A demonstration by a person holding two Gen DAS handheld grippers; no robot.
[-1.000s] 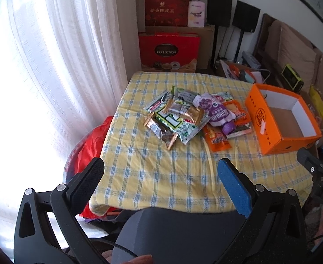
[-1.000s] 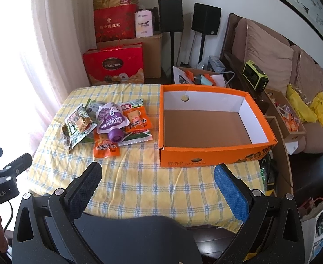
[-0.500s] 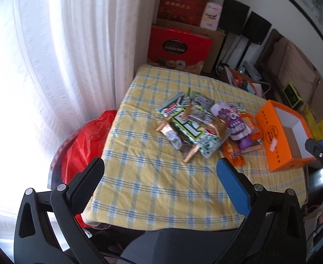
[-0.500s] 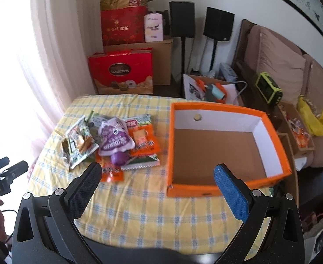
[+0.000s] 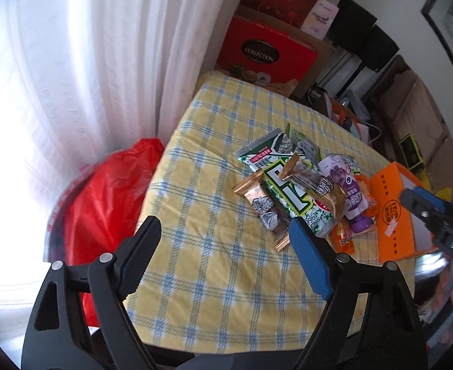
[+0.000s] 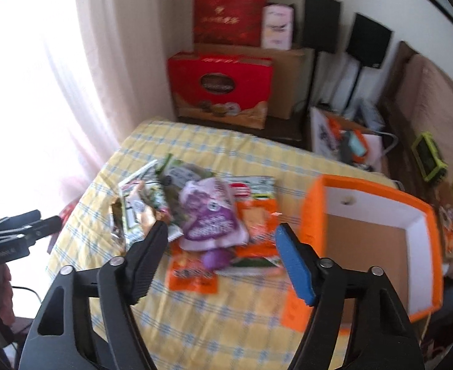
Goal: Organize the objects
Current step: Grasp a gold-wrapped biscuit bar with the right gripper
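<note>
Fig.: We bring both grippers toward the snack packets [image 5: 300, 191], heaped mid-table [image 5: 214, 277] beside the empty orange box [image 6: 377, 240], presumably their destination. Left gripper [image 5: 223, 243] and right gripper [image 6: 220, 252]: fingers narrowing just now, nothing betw. them, hovering short of the heap.

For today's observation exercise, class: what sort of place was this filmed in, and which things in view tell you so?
Most likely a home living room: a sofa with cushions along the wall, a white curtain at a bright window, and a table with a yellow checked cloth bearing snack packets.
</note>
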